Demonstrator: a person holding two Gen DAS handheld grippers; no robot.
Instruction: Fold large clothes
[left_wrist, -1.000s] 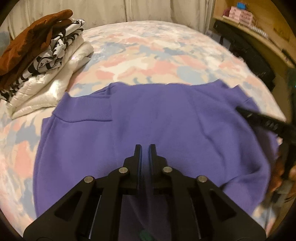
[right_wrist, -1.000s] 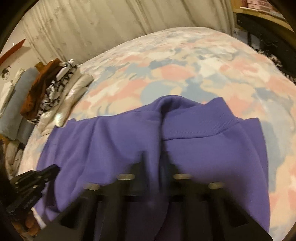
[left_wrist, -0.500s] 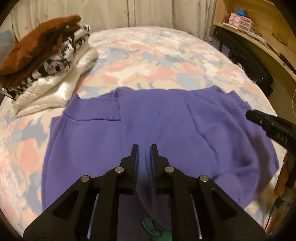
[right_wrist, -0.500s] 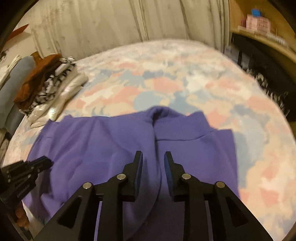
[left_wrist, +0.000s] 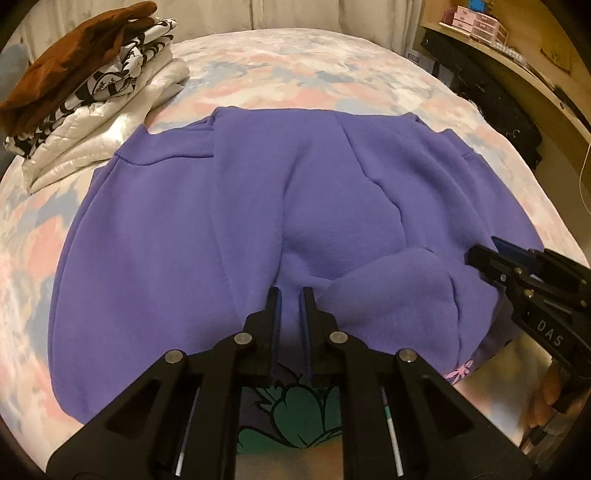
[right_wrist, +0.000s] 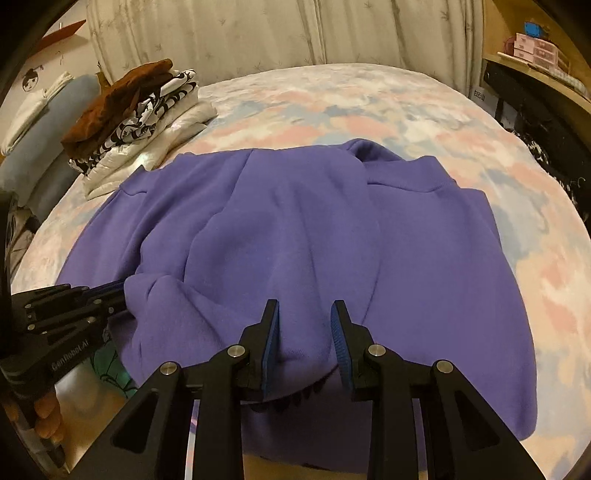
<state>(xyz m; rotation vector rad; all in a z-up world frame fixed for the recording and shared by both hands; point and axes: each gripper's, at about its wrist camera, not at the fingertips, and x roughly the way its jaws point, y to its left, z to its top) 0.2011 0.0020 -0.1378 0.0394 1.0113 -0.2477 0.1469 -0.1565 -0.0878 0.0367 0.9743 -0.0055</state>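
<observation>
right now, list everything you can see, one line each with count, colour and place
sweatshirt: one, purple, spread on the bed, near edge bunched
bed cover: one, pink, blue and white blotches, under everything
folded clothes: one stack, brown on top, black-and-white, then cream, far left on the bed
pillows: grey and white, left of the stack
shelf boxes: pink, upper right
left tongs: black, nearly closed at the sweatshirt's near edge
right tongs: black, blue pads, jaws just opened, fabric between them
</observation>
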